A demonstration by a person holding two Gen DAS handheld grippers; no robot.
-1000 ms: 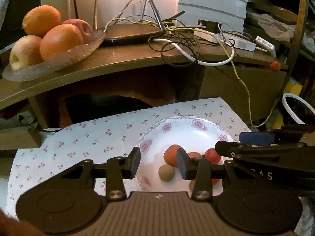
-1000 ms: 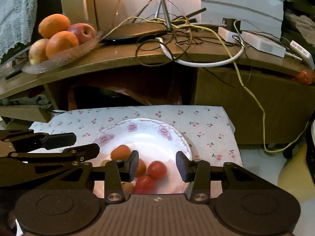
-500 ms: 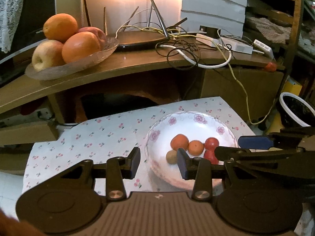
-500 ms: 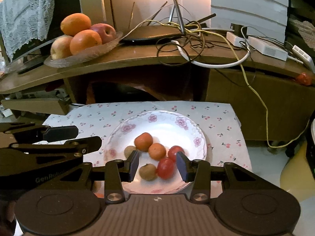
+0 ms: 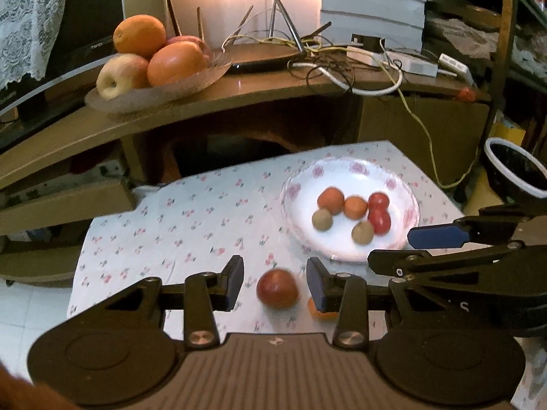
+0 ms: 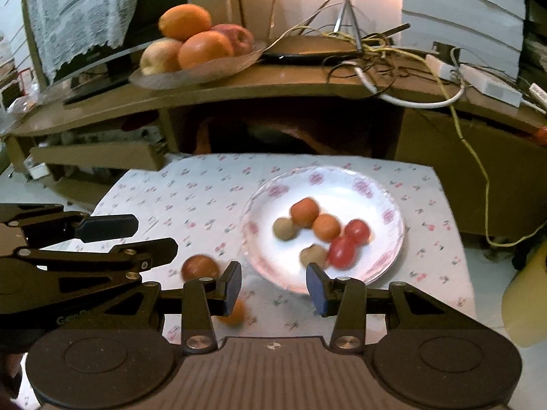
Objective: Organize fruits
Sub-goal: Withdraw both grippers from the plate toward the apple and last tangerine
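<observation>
Floral cloth (image 5: pixel 191 218) | glossy round plate (image 5: pixel 342 256), six small fruits | both hand-held grippers agape, empty

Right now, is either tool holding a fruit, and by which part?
Nothing is held. The left tool is open, with the red fruit lying on the cloth between its fingers, untouched. The right tool is open and empty.

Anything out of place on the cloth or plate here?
Yes: a red fruit and a small orange fruit lie on the floral cloth, outside the plate that holds the other six.
</observation>
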